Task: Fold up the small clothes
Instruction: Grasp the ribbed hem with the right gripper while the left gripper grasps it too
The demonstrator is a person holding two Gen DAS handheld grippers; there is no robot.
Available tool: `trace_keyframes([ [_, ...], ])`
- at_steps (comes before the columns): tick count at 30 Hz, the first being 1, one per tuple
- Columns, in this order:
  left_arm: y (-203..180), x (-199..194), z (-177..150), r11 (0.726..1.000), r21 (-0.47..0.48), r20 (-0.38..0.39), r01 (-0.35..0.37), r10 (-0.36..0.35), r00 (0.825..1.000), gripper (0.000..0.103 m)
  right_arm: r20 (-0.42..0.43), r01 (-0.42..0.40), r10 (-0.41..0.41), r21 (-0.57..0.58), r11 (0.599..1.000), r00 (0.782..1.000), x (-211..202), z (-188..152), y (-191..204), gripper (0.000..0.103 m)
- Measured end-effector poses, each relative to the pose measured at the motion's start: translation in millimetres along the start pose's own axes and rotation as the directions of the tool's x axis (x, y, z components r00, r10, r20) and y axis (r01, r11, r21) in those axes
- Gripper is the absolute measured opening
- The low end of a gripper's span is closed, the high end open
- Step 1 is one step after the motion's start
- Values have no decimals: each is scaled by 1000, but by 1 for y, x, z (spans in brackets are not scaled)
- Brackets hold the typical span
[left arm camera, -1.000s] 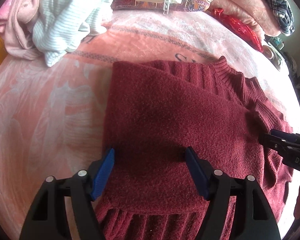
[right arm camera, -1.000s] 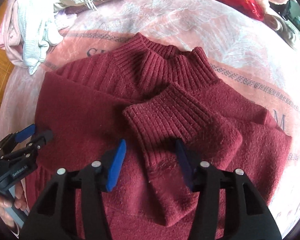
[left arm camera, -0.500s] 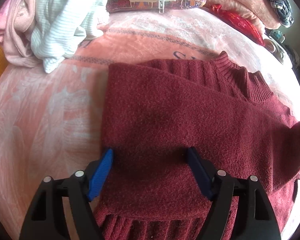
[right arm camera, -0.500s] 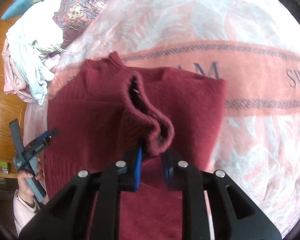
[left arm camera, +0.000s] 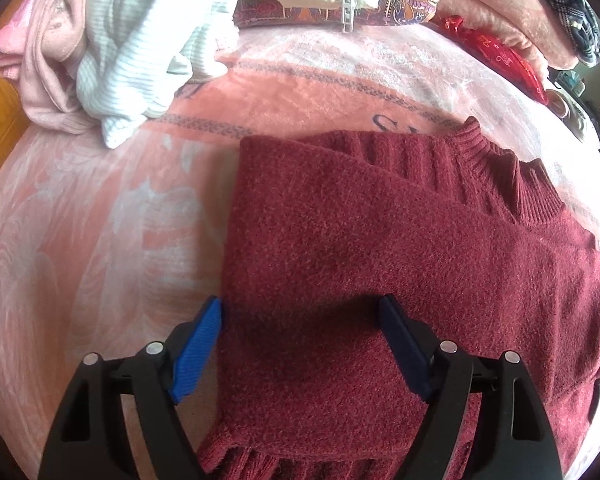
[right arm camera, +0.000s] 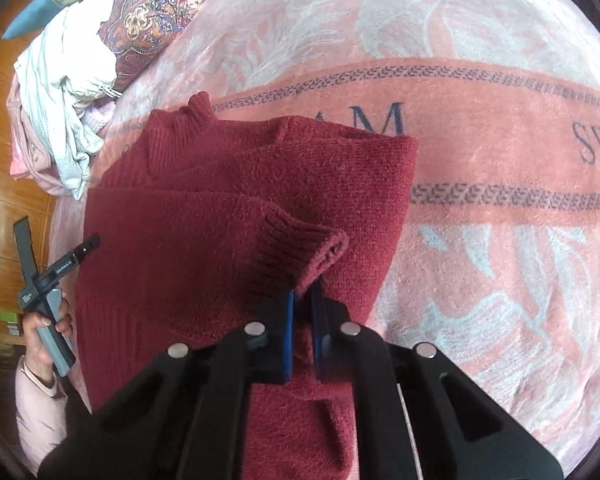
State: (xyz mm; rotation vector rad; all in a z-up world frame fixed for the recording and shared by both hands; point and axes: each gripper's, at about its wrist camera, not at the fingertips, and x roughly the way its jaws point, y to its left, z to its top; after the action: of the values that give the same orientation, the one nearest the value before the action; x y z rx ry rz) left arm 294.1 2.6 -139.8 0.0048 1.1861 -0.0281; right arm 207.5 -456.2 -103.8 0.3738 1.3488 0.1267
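Since the earlier frames, the sleeve cuff (right arm camera: 300,248) had been lifted off the chest and carried across toward the right side of the maroon sweater (left arm camera: 400,260), which lay on the bed's pink blanket (left arm camera: 100,240), near its middle. One side had already been folded in, judging by the straight edge; the second sleeve remained to be laid flat, and a final fold of the body was judged still to come. A heap of other clothes (left arm camera: 120,40) at the bed's far corner was left unfolded. The left tongs (left arm camera: 300,344) had been spreading, hovering wide over the sweater's lower part, nothing pinched. The right tongs (right arm camera: 302,320) had been closing and were pressed together on the cuff.
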Motion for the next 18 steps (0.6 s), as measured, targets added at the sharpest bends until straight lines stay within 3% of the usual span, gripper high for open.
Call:
trace_keyframes([
  [3,-1,4,-1,1000,26,-7,-5,6,1000,82,-37,64,-63,42,997,997,13,-3,-11,6],
  [8,7,12,-3,999,-28,-17,33,-33,999,85,-42,102,-101,31,994,994,25,-5,-11,6],
  [10,5,8,-5,1000,-16,1,23,-23,1000,85,-28,72,-71,40,997,997,18,-5,-9,13],
  [12,7,-2,-7,999,-11,-14,42,-42,999,83,-22,41,-40,43,998,999,6,-11,-7,33],
  [14,12,-20,-14,997,-8,-40,78,-78,996,83,1,40,-40,18,999,999,-15,-21,0,43],
  [16,20,-43,-28,996,17,-34,88,-87,996,84,20,48,-47,-25,999,999,-38,-41,8,45],
  [18,31,-64,-47,994,41,-43,105,-103,994,85,9,38,-38,-67,997,999,-59,-70,15,60],
])
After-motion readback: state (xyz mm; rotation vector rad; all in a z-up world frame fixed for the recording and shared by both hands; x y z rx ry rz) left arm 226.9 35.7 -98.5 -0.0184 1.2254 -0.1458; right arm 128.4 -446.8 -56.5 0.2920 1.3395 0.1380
